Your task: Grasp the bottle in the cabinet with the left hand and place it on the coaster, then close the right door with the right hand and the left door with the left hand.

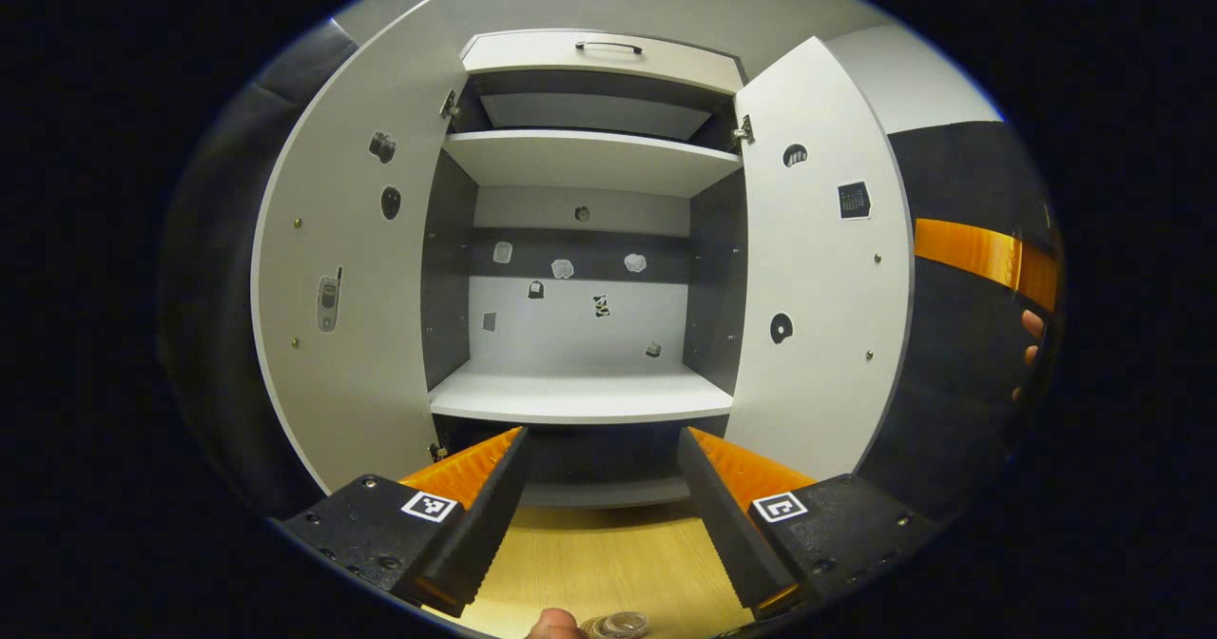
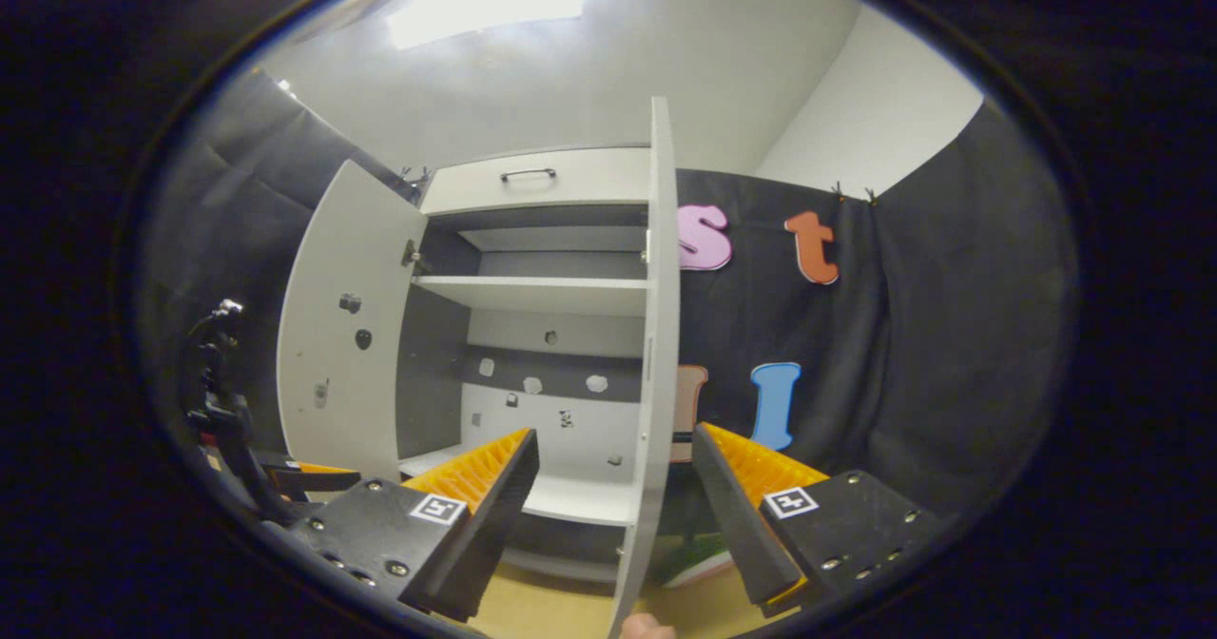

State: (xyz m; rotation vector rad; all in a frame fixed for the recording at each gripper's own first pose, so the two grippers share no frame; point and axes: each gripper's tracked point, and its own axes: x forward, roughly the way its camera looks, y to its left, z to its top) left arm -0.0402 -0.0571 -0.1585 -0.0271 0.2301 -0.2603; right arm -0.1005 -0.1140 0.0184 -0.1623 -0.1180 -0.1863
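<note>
We see both cabinet [image 1: 580, 240] doors open w/ its shelves bare, bottle [image 1: 618, 626] on desk [image 1: 599, 563] below left gripper [image 1: 601, 515], both grippers' jaws apart & holding nothing, right gripper [image 2: 613, 515] straddling right door [image 2: 656, 354] edge.

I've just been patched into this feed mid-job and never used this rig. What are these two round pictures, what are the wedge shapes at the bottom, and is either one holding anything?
There is no robot arm: a person carries a two-finger gripper in each hand, and a fisheye camera rides on each one, looking forward along its fingers. The wedges at the bottom are those fingers.

The left gripper view faces straight into the cabinet, with the left door and the right door both swung open. The left gripper is open and holds nothing. The shelf ahead of it looks bare apart from small stickers on the back wall.

The right gripper view sees the right door edge-on between the fingers of the right gripper, which is also open and not pressing on it. Below is a wooden table.
</note>
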